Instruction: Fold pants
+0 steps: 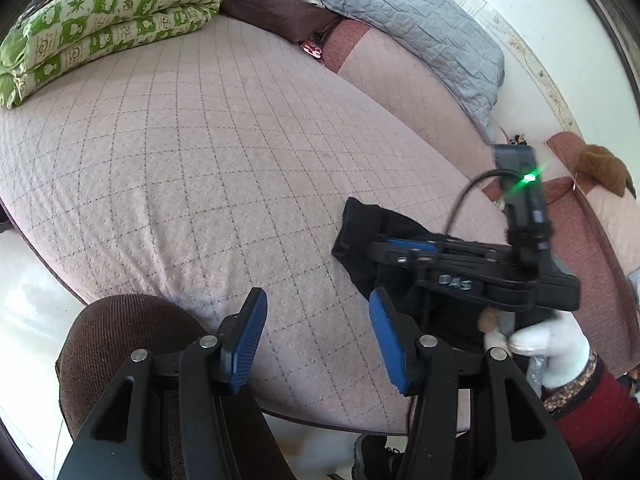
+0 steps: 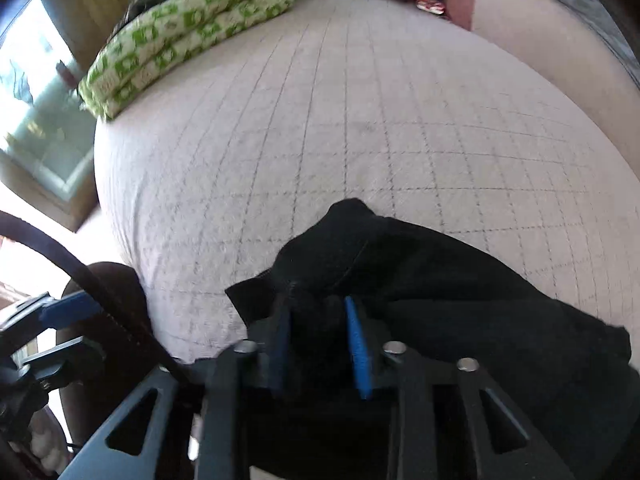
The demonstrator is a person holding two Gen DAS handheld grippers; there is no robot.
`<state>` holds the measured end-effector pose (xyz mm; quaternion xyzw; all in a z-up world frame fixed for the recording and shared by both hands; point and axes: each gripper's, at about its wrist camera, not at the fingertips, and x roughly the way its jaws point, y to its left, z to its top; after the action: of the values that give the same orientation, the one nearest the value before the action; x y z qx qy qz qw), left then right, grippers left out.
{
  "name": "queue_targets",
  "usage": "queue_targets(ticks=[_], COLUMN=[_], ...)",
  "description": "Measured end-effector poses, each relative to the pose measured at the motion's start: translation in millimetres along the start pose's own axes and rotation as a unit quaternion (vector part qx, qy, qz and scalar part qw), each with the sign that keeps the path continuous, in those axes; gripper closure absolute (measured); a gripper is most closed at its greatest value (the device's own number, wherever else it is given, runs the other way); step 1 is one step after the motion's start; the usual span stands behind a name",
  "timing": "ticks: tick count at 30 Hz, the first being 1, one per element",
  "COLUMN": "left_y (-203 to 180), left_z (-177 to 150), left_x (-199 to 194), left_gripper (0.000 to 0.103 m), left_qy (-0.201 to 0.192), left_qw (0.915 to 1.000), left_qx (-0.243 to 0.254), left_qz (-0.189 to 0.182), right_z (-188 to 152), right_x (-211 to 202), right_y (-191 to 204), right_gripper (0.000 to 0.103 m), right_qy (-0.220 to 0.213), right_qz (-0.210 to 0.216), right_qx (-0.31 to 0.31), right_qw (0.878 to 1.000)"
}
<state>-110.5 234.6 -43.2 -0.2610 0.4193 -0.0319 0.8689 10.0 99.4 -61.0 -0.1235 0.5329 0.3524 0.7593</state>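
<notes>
Quilted pink bed (image 1: 224, 152) — bright window (image 2: 36, 92) beside.

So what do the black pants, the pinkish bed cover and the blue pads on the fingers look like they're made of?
Black pants: soft matte fabric, probably knit; they bunch limply. Pinkish bed cover: quilted textile with a nubby surface and a stitched dark grid. Blue pads on the fingers: likely ribbed rubber or plastic, with fine ridges.

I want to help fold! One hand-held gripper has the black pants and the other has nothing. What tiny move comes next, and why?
Probably bring the left hand-held gripper across to pinch a free edge of the black pants. Its jaws stand open and empty over the quilted bed cover, while the right hand-held gripper has bunched fabric between its pads. Two grips could spread the pants flat.
</notes>
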Motion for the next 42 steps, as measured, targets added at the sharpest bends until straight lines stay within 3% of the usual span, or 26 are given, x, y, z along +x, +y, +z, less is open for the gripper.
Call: queue_targets(ticks=[7,12,14,16,18,20,24,30,35,42], left_y=[6.4,7.9,7.4,5.3,1.4,-5.1,-22.6,-58.7,-92.3,-138.6], left_z=[10.3,11.5,12.9,15.2,17.9,21.3,24.6,22.2,16.2,3.9], left_x=[2.1,0.9,-0.2,-0.7,-1.7,-2.0,-0.1,8.2,12.7,17.4], left_gripper=[0.05,0.05,0.049,0.047,0.045,0.045,0.044,0.043,0.043,0.039], left_qy=[-0.009,-0.008,-0.008,-0.007,-0.009,-0.01,-0.013,-0.006,-0.002,-0.001], left_qw=[0.9998,0.9999,0.9998,0.9998,0.9996,0.9991,0.9976,0.9926,0.9859,0.9723], left_qx=[-0.011,-0.014,-0.016,-0.014,-0.008,0.003,0.029,0.082,0.132,0.199], left_qz=[-0.012,-0.002,0.006,0.015,0.026,0.041,0.062,0.089,0.103,0.122], right_z=[23.0,54.1,62.4,67.2,68.5,64.9,34.3,-45.9,-106.8,-165.6], right_x=[-29.3,-3.5,14.9,19.6,8.0,-10.6,-50.7,-94.2,-124.6,-148.9], right_y=[-5.7,-13.1,-19.8,-24.0,-25.9,-24.3,-23.8,-54.5,-88.1,-128.3], right_gripper=[0.085,0.084,0.067,0.065,0.064,0.053,0.046,0.043,0.042,0.04], right_qy=[-0.027,-0.017,-0.005,-0.002,-0.029,-0.051,-0.078,-0.091,-0.111,-0.138], right_qz=[0.0,-0.004,0.008,0.021,0.041,0.039,-0.007,-0.053,-0.071,-0.104], right_qx=[0.052,0.087,0.112,0.138,0.156,0.153,0.126,0.164,0.234,0.312], right_qw=[0.998,0.996,0.994,0.99,0.987,0.986,0.989,0.981,0.963,0.934])
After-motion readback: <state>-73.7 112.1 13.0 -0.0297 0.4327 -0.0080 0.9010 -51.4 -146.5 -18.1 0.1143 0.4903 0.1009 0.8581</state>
